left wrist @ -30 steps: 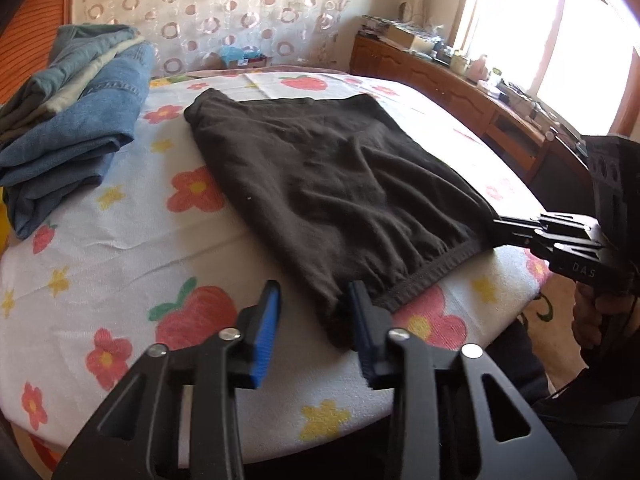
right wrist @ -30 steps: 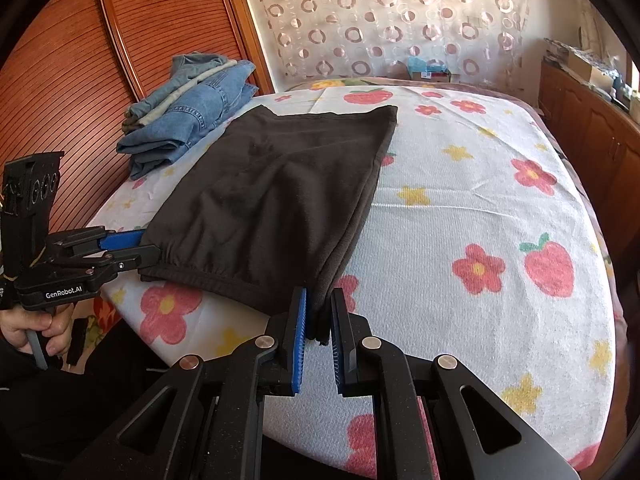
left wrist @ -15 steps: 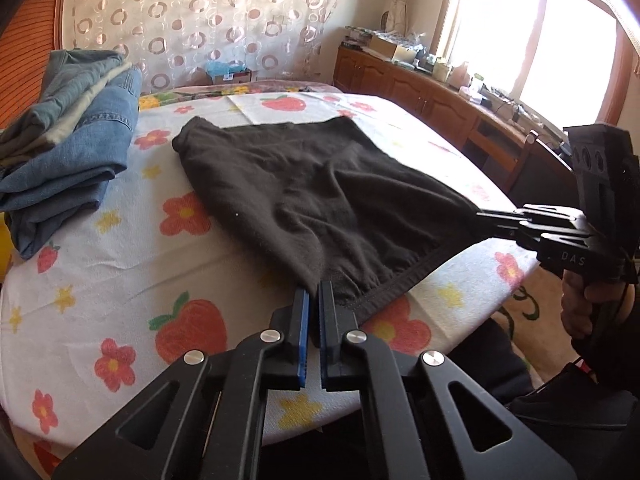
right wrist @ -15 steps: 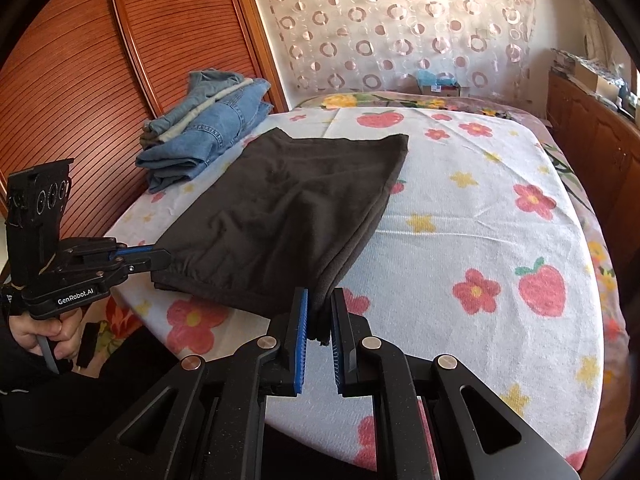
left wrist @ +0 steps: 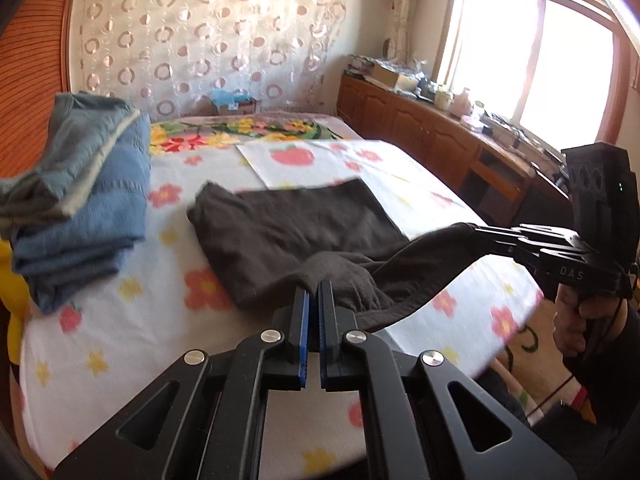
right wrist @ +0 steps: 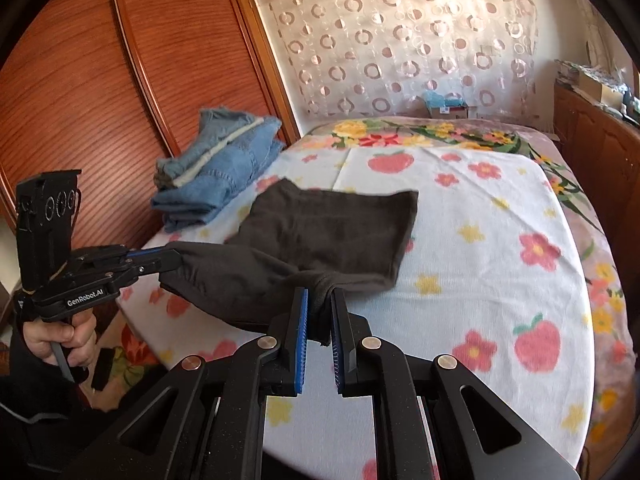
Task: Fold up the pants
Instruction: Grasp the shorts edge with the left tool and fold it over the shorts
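Dark brown pants lie folded lengthwise on a flowered bed. Their near end hangs lifted off the blanket between the two grippers. In the left wrist view my left gripper is shut on one near corner of the cloth. My right gripper comes in from the right, shut on the other corner. In the right wrist view the right gripper pinches a bunch of the pants, and the left gripper holds the corner at the left. The far end still rests on the bed.
A stack of folded blue jeans sits at the bed's left side, beside a wooden wardrobe. A wooden cabinet with clutter runs under the window on the right. A person's hand grips the left handle.
The left gripper's jaws closed on the pants' near corner. Both grippers then rose, lifting the near end of the pants off the bed.
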The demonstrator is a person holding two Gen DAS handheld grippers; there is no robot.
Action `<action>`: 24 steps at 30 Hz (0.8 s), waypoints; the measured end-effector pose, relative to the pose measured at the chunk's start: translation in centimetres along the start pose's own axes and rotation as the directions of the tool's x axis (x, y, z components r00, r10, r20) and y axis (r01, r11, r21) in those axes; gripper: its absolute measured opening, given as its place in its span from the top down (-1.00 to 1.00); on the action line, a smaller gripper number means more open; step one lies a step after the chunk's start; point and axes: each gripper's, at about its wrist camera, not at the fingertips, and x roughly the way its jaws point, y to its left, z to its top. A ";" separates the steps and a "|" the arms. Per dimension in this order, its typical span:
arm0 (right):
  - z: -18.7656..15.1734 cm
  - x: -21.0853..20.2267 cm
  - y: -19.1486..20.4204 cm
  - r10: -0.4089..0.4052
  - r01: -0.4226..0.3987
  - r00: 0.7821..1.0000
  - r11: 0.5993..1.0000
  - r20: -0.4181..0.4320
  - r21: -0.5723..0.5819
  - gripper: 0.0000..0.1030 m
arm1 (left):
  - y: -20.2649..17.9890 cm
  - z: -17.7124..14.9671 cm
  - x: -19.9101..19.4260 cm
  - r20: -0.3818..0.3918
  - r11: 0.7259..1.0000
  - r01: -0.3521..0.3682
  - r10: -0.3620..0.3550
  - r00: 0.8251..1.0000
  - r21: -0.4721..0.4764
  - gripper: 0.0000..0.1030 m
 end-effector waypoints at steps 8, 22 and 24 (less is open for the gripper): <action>3.4 3.8 -1.5 -0.040 0.040 0.999 0.999 0.034 0.015 0.80 | 1.6 4.3 3.0 0.015 0.999 -0.046 0.046 0.999 -0.003 0.90; 6.5 9.9 -2.1 -0.081 0.081 0.997 0.996 -0.018 0.033 0.80 | 4.3 7.0 6.9 -0.017 0.993 -0.115 0.115 0.993 -0.012 0.90; 6.6 10.6 -1.9 -0.096 0.097 0.995 0.995 -0.035 0.018 0.80 | 4.6 7.0 7.4 -0.034 0.992 -0.120 0.119 0.992 -0.025 0.90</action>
